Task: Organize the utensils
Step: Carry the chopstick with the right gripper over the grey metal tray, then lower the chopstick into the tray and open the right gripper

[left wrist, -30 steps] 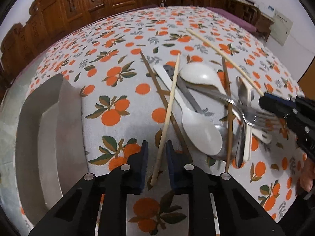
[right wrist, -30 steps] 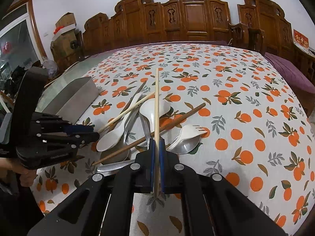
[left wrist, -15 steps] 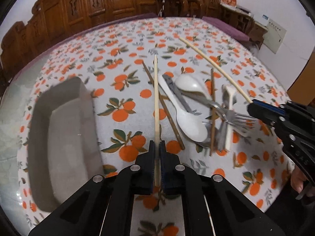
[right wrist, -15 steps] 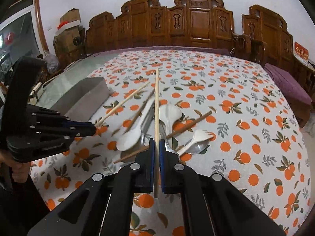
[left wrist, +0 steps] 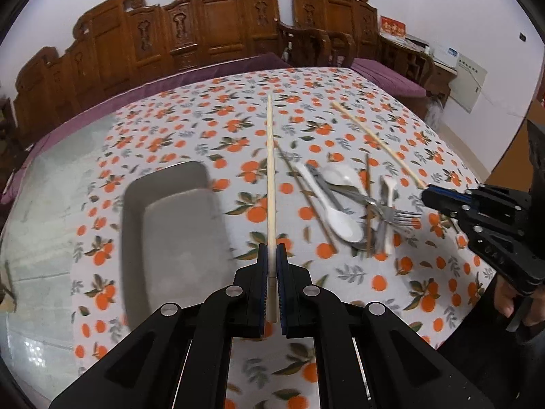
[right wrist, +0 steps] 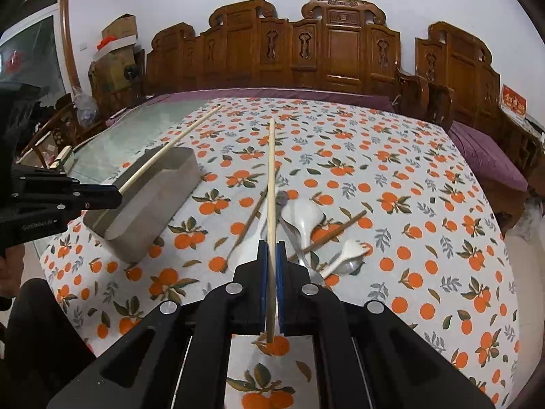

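Left wrist view. Left gripper (left wrist: 271, 255) at 6 o'clock, jaws clamped tight on a pale chopstick (left wrist: 270, 170) that runs straight up toward 12 o'clock, clear of the orange-print tablecloth (left wrist: 340, 102). Grey metal tray (left wrist: 136, 238) at about 9 o'clock from the fingertips, lying on the cloth. Heap of utensils at 2 o'clock: white spoon (left wrist: 327, 204), metal fork (left wrist: 391, 213), dark brown chopsticks (left wrist: 306, 194), a second white spoon (left wrist: 340, 175) behind them, several crossing one another. Right gripper (left wrist: 430, 192) at 3 o'clock, closed on a second pale chopstick (left wrist: 378, 143) slanting toward 11 o'clock. Part of a hand (left wrist: 507, 298) below it at 4 o'clock. Carved wooden chairs (left wrist: 221, 27) along 12 o'clock.

Right wrist view. Right gripper (right wrist: 271, 255) at 6 o'clock, jaws pinched shut on its pale chopstick (right wrist: 271, 184), shaft pointing to 12 o'clock, raised off the cloth (right wrist: 408, 170). Utensil heap directly beyond the fingertips, toward 1 o'clock: white spoon (right wrist: 303, 218), brown chopstick (right wrist: 337, 230), white fork-tipped spoon (right wrist: 347, 252). Metal tray (right wrist: 153, 211) at 10 o'clock. Left gripper (right wrist: 115, 195) at 9 o'clock, closed on the other pale chopstick (right wrist: 170, 146), which crosses over the tray toward 11 o'clock; whether it touches the tray rim cannot be told.
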A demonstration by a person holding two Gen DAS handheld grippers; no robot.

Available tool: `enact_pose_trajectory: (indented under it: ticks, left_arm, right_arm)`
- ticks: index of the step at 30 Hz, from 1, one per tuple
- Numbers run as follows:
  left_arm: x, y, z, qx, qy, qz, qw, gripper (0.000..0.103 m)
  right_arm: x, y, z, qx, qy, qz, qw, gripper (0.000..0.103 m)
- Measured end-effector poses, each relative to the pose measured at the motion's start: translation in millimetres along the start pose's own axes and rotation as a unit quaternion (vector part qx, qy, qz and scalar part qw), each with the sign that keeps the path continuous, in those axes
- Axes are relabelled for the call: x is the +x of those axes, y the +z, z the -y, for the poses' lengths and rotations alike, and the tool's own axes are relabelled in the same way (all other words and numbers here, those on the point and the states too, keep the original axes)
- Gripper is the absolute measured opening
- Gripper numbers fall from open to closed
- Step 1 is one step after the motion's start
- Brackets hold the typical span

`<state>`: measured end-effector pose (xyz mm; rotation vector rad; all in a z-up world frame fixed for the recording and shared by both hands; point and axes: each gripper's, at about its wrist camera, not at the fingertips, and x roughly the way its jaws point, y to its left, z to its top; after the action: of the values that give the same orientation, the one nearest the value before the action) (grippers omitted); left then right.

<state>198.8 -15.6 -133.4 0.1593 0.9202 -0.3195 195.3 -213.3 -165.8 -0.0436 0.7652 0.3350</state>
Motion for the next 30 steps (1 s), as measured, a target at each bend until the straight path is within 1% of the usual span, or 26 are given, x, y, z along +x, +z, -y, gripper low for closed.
enact_pose_trajectory:
  ticks: [7, 14, 20, 22, 24, 25, 27, 30]
  left_arm:
    - [1.7, -9.2, -38.9, -0.025, 0.018, -0.008, 0.9995, 0.004]
    - [19.1, -23.2, -72.2, -0.054, 0.032, -0.030, 0.9976, 0.004]
    - [36.5, -33.1, -91.6, -0.084, 0.023, -0.050, 0.9949, 0.004]
    - [36.3, -34.1, -95.0, -0.090, 0.020, -0.050, 0.9945, 0.008]
    - [31.7, -34.3, -96.4, -0.088, 0.022, -0.044, 0.9949, 0.016]
    - [28.2, -33.8, -97.5, -0.087, 0.024, -0.040, 0.9951, 0.017]
    - [16.8, -33.7, -101.0, -0.087, 0.026, -0.028, 0.9955, 0.019]
    - [-1.4, -33.8, -105.3, -0.082, 0.032, -0.011, 0.9961, 0.027]
  right_arm:
    - [-3.5, 15.1, -27.3, -0.017, 0.005, 0.005, 1.000, 0.006]
    - [3.9, 23.8, -56.6, -0.033, 0.016, 0.000, 0.999, 0.006]
    - [12.5, 29.0, -79.4, -0.049, 0.024, -0.008, 0.998, 0.006]
    - [14.2, 31.1, -86.9, -0.053, 0.028, -0.010, 0.998, 0.006]
    - [15.0, 33.1, -94.3, -0.058, 0.030, -0.010, 0.998, 0.006]
    - [15.5, 33.8, -97.6, -0.060, 0.031, -0.010, 0.998, 0.006]
    - [16.6, 35.3, -103.5, -0.063, 0.035, -0.011, 0.997, 0.006]
    - [19.5, 36.8, -112.9, -0.066, 0.041, -0.013, 0.997, 0.006]
